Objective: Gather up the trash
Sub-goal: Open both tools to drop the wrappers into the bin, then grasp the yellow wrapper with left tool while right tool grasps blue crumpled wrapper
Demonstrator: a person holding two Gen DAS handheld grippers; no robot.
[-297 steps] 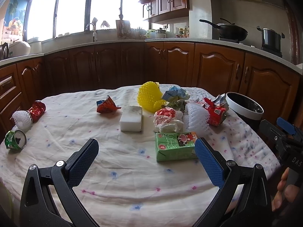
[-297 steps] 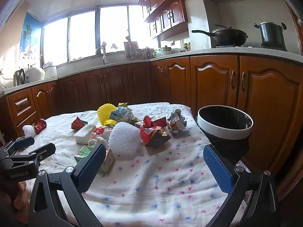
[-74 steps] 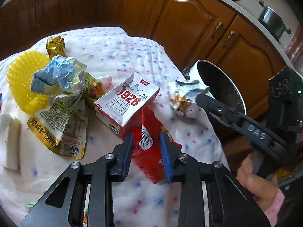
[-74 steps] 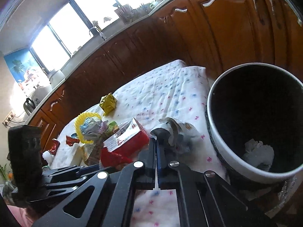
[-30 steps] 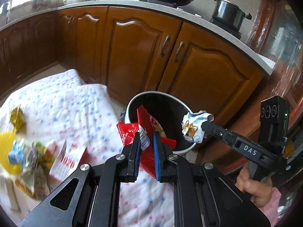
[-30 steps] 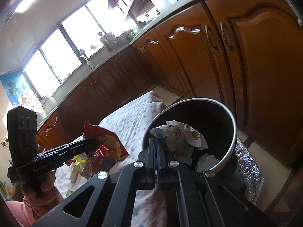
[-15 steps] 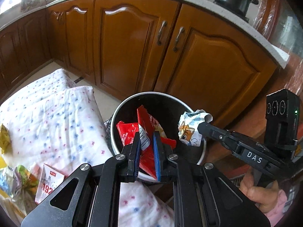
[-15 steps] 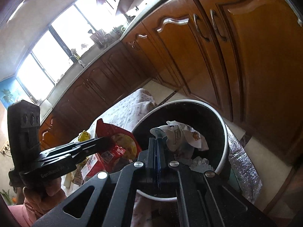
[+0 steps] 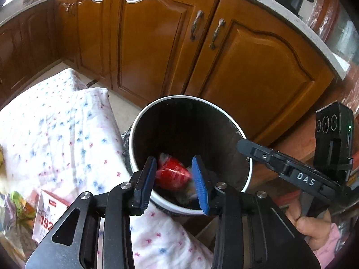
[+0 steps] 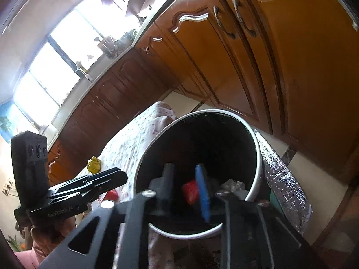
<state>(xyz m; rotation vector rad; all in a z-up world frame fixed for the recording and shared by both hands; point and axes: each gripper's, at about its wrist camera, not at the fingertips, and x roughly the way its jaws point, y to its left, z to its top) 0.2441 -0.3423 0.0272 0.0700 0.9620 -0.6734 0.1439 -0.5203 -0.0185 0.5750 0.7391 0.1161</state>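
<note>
Both my grippers, left gripper (image 9: 174, 180) and right gripper (image 10: 186, 188), hang with jaws parted and empty over the bin (image 9: 134, 134); the red wrapper (image 9: 171, 176) lies inside, remaining trash on the table (image 9: 67, 123) to my left, nearer the left gripper.

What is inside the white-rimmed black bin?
Inside the white-rimmed black bin lies a red crumpled wrapper with pale crumpled trash beside it; the tool fingers hide the rest of the bottom.
</note>
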